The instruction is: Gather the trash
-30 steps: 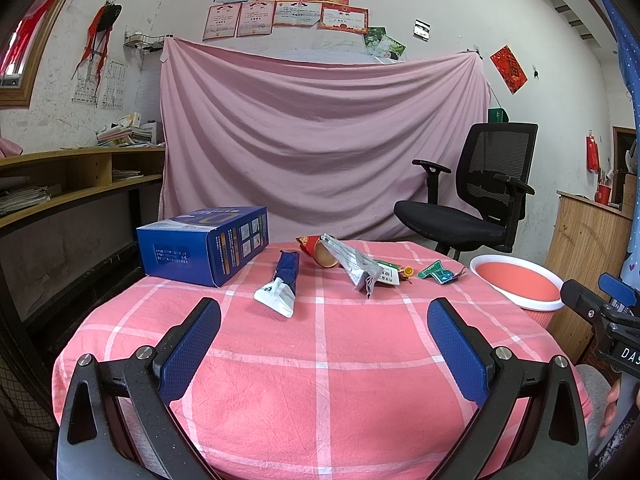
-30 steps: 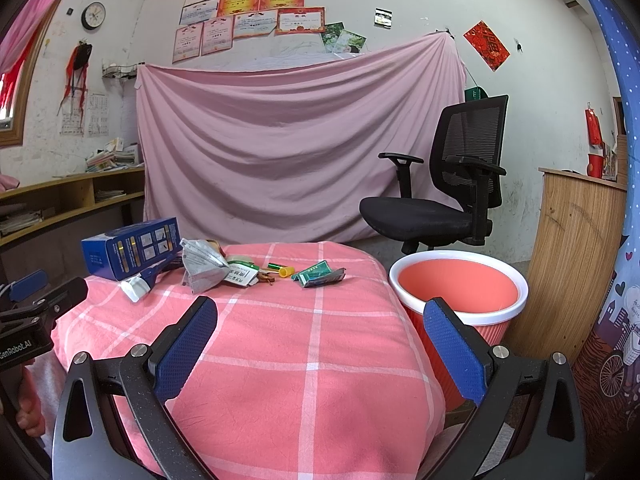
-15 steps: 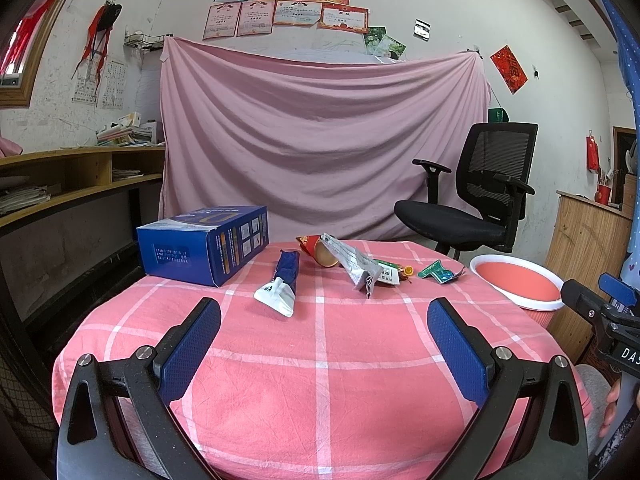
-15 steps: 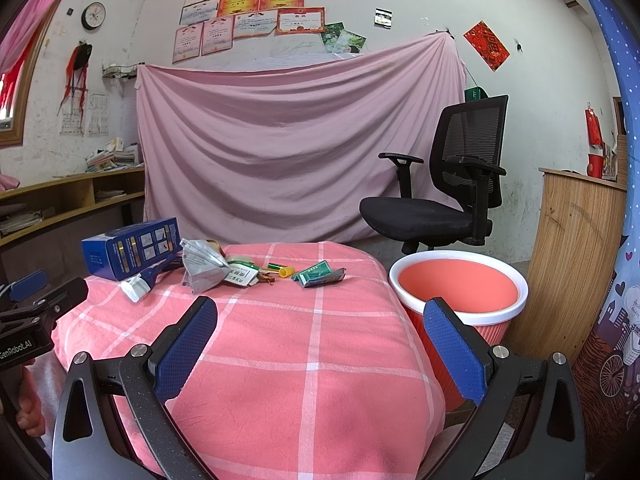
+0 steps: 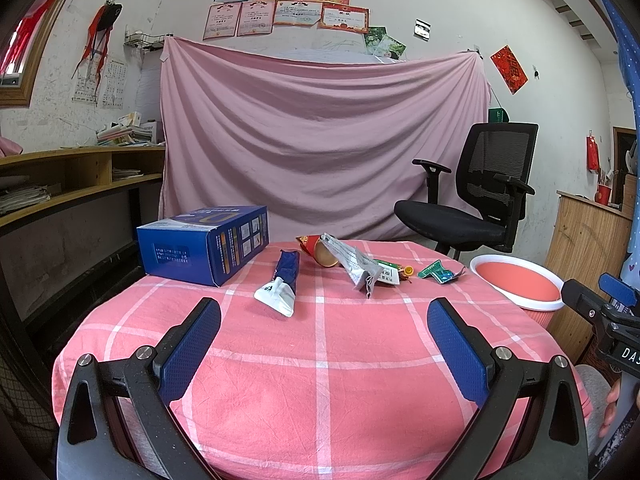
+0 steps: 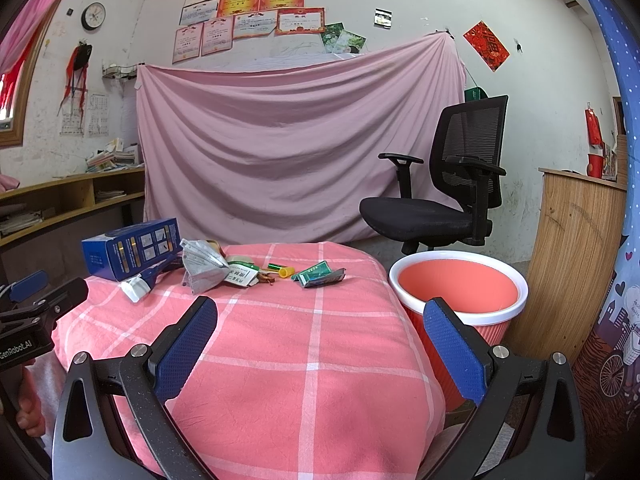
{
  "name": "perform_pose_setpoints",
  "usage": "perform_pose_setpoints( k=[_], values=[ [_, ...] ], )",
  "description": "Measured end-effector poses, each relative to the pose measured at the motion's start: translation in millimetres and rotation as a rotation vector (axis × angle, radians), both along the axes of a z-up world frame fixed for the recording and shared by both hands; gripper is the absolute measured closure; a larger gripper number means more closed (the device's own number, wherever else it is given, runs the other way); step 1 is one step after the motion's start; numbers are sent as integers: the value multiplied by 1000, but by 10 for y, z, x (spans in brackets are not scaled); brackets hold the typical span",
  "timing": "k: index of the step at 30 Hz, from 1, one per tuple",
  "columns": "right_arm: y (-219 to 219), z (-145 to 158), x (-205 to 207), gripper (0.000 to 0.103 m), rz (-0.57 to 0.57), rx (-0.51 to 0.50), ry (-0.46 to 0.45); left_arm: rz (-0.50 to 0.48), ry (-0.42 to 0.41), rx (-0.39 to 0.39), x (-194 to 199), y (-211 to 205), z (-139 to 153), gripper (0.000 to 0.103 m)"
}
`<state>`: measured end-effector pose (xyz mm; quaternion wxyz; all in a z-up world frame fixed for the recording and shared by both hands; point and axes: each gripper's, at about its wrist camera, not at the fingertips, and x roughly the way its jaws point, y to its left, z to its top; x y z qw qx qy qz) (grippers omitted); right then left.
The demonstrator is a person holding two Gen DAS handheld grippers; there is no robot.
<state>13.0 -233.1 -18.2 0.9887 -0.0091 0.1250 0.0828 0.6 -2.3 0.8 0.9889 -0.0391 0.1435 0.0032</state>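
Both claws are spread wide and hold nothing: the left gripper point(image 5: 324, 326) fills the lower frame of its view, the right gripper point(image 6: 320, 326) likewise. The trash point(image 5: 362, 268) lies scattered mid-frame on the pink checked tablecloth point(image 5: 320, 380), a blue box point(image 5: 204, 250) to its left. At right, beside the table, the red bin point(image 6: 458, 288) shows only its bare interior.

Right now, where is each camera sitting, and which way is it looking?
Left wrist: on the left gripper, low at the table's near edge, facing the blue box and wrappers; its open fingers show.
Right wrist: on the right gripper, further right, facing the red bin; open fingers, other gripper at left.
Both share the pink-checked table, box, bin, black chair.
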Motion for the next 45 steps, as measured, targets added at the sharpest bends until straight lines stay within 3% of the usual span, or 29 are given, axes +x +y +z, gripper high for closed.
perform_pose_setpoints(
  k=[11,19,29,34,42,45],
  values=[
    [-2,76,63,0,0,8,-28,19,-22,-3,93,-17,108,2],
    [107,276,376,0,40,-35,-112,47,-54,57,428,58,211,2],
    [463,450,949,0,149,2,-179,127,-97,95,835,489,238,2],
    [678,451,1298,0,282,43,-106,98,-66,96,1043,605,181,2],
    [1015,192,1849,0,354,-10,124,41,108,84,1443,728,-5,2],
    [1042,86,1992,0,376,-16,201,26,187,56,1583,750,-90,8]
  ],
)
